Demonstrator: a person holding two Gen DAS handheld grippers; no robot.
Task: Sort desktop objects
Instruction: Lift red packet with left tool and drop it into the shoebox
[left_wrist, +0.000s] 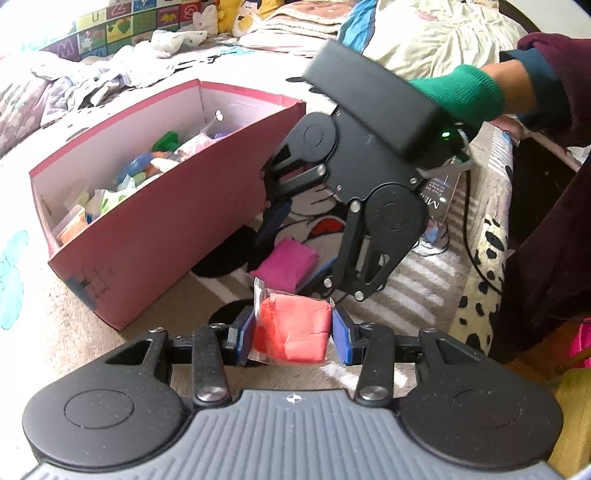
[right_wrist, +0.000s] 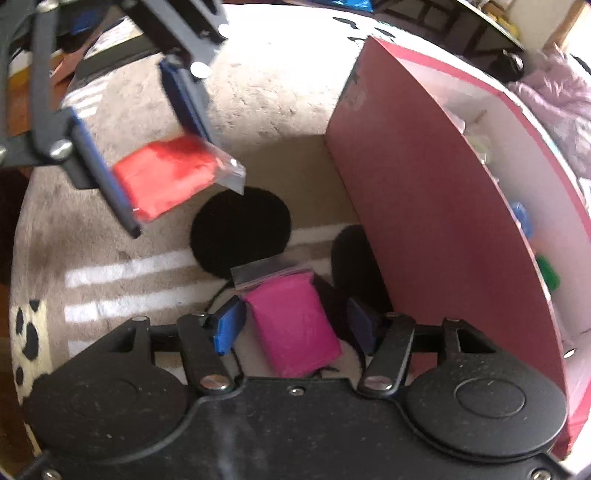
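Note:
My left gripper (left_wrist: 293, 332) is shut on a red clay packet (left_wrist: 293, 334) in clear wrap and holds it above the rug; it also shows in the right wrist view (right_wrist: 166, 177). My right gripper (right_wrist: 295, 325) is open and straddles a magenta clay packet (right_wrist: 295, 328) that lies on the rug, its blue pads (right_wrist: 227, 328) on either side, apart from it. In the left wrist view the magenta packet (left_wrist: 286, 266) sits under the right gripper (left_wrist: 295, 254). A pink cardboard box (left_wrist: 166, 229) stands beside them.
The pink box (right_wrist: 424, 221) holds several colourful small items (left_wrist: 147, 170) and stands just right of the magenta packet. A cartoon-print rug (right_wrist: 258, 103) covers the surface. Rumpled bedding (left_wrist: 424, 33) and clothes lie behind. A person's arm in a maroon sleeve (left_wrist: 546, 74) is at right.

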